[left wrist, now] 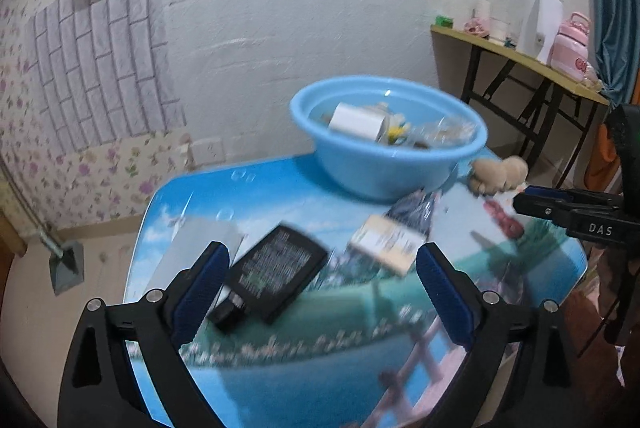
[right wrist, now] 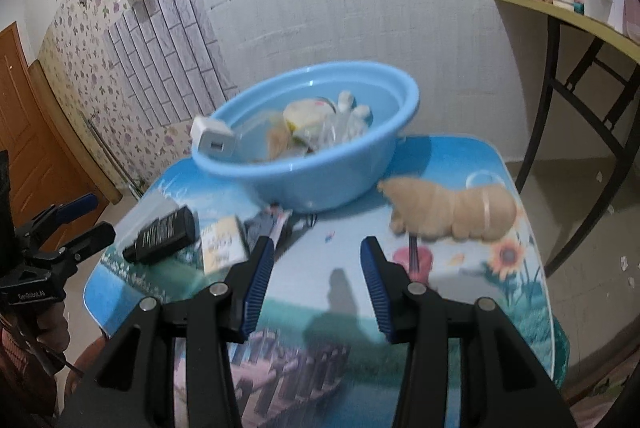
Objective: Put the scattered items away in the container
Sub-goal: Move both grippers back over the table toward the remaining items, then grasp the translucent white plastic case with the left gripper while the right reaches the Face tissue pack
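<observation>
The blue basin (left wrist: 388, 136) sits at the far end of the table (left wrist: 304, 348). Only the right wrist view shows the white charger (right wrist: 212, 141) perched on the basin's left rim and the whole plush toy (right wrist: 452, 210) lying just right of the basin. In front of the basin lie a black battery pack (left wrist: 276, 274) and a small box (left wrist: 386, 244). The left gripper (left wrist: 322, 292) stands wide open, holding nothing, 1 finger beside the battery pack. The right gripper (right wrist: 318, 284) is partly open and empty.
</observation>
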### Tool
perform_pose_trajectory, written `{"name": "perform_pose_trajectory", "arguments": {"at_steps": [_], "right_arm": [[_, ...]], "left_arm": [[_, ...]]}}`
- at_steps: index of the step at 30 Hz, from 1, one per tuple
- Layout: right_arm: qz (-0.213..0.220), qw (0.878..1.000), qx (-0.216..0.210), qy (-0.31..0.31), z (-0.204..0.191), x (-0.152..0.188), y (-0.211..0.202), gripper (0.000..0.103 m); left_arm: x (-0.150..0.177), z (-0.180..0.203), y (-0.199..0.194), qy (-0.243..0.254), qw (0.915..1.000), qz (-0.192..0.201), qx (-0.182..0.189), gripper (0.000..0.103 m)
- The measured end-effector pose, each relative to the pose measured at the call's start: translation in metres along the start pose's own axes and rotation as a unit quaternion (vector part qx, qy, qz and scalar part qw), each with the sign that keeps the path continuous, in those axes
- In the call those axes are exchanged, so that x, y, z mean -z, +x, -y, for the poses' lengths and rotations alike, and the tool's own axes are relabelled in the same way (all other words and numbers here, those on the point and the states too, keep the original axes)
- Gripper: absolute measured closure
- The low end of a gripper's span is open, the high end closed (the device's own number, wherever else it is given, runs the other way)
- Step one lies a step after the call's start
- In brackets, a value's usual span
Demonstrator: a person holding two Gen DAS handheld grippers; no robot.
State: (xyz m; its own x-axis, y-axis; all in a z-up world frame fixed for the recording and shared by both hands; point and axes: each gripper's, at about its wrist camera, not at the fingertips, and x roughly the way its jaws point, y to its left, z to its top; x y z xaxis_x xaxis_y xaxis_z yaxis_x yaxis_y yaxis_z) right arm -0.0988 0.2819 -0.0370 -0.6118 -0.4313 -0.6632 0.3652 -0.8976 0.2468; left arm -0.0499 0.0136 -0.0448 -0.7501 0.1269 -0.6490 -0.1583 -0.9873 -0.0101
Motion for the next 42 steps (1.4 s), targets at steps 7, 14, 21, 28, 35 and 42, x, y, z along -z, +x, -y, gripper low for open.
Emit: {"name": "perform_pose_trajectory", "arguments": {"at_steps": [7, 14, 21, 28, 35, 42], "right_arm": [[-0.035, 0.999, 0.006, 0.002, -0.003, 0.027, 0.009, 0.058], [-0.044, 0.999, 0.011, -0.001, -0.007, 0.031, 0.012, 0.058], [-0.048, 0.999, 0.012, 0.002, -0.009, 0.033, 0.014, 0.058], [-0.055, 0.998, 0.012, 0.000, -0.013, 0.034, 0.019, 0.058], [-0.058, 0.998, 0.009, -0.006, -0.020, 0.034, 0.025, 0.058], [-0.052, 0.998, -0.008, -0.033, -0.039, 0.030, 0.028, 0.058]], "left_arm": [[0.045, -0.024, 0.006, -0.030, 0.9982, -0.046, -0.025, 0.008], [0.055, -0.042, 0.001, -0.052, 0.9969, -0.046, -0.037, 0.008], [0.050, -0.054, 0.000, -0.063, 0.9964, -0.037, -0.042, 0.008], [0.054, -0.056, 0.005, -0.064, 0.9962, -0.043, -0.042, 0.008], [0.054, -0.068, 0.009, -0.065, 0.9954, -0.045, -0.054, 0.008], [0.053, -0.083, 0.018, -0.061, 0.9948, -0.051, -0.063, 0.008]]}}
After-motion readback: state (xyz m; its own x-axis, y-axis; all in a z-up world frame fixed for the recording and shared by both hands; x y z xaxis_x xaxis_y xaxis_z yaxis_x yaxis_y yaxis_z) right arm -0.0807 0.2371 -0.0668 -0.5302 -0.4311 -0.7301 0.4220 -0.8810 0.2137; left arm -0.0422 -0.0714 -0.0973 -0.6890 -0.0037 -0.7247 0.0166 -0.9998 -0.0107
